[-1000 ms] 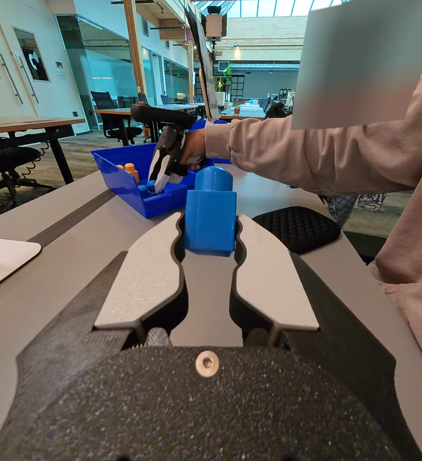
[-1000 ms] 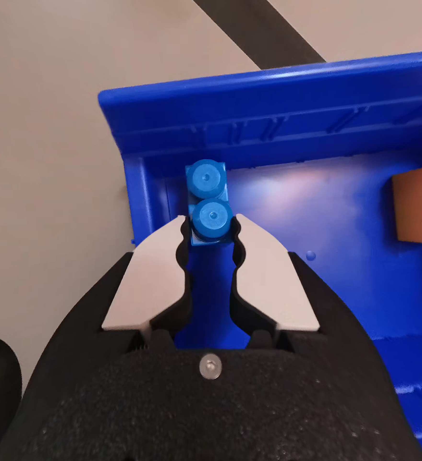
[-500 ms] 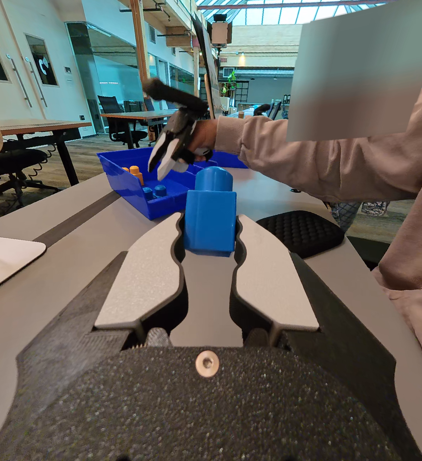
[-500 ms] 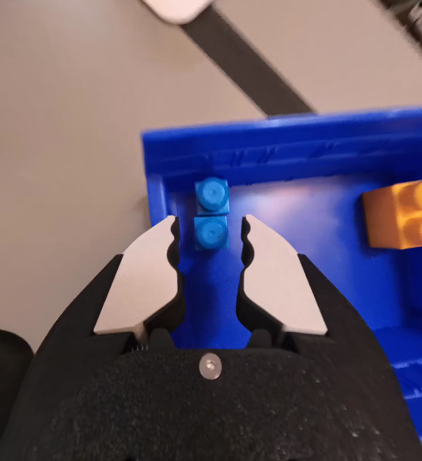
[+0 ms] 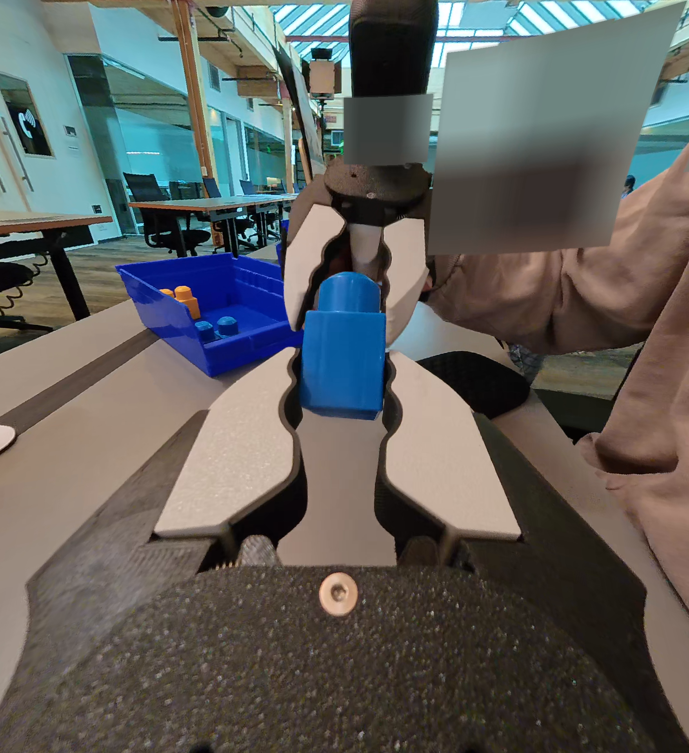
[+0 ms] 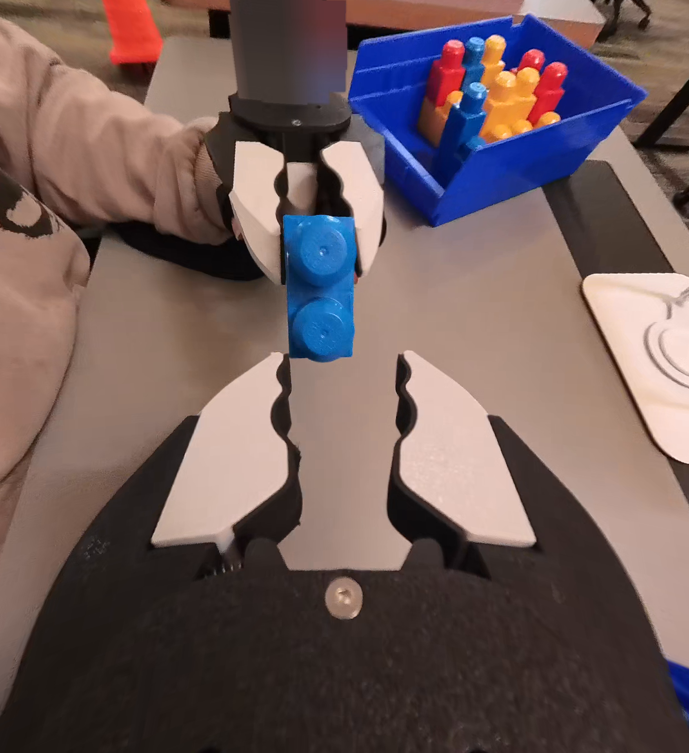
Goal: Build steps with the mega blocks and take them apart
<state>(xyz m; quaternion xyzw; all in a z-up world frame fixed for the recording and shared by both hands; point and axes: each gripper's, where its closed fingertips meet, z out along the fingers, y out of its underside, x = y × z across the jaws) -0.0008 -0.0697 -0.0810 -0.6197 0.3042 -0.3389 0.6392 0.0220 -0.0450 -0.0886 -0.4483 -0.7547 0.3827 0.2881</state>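
My left gripper (image 5: 342, 354) is shut on a blue two-stud block (image 5: 342, 366) and holds it just above the grey table (image 5: 90, 399). In the right wrist view the same block (image 6: 320, 285) sticks out of the left gripper (image 6: 318, 269) with its studs up. My right gripper (image 6: 340, 358) is open and empty, its tips at the block's free end. In the left wrist view the right gripper (image 5: 346, 322) faces me, its fingers on either side of the block's far stud.
A blue bin (image 5: 212, 358) at left holds an orange block (image 5: 188, 303) and a blue block (image 5: 217, 328). Another blue bin (image 6: 497, 179) holds several red, yellow and blue blocks. A black mat (image 5: 473, 387), a white pad (image 6: 640, 346) and a person's sleeve (image 6: 49, 134) are nearby. Across from one pair of fingers to the other is roughly 4 cm.
My right gripper opened off the blue block in the bin, left the bin and swung over to face my left gripper. The left gripper kept its hold on its blue block.
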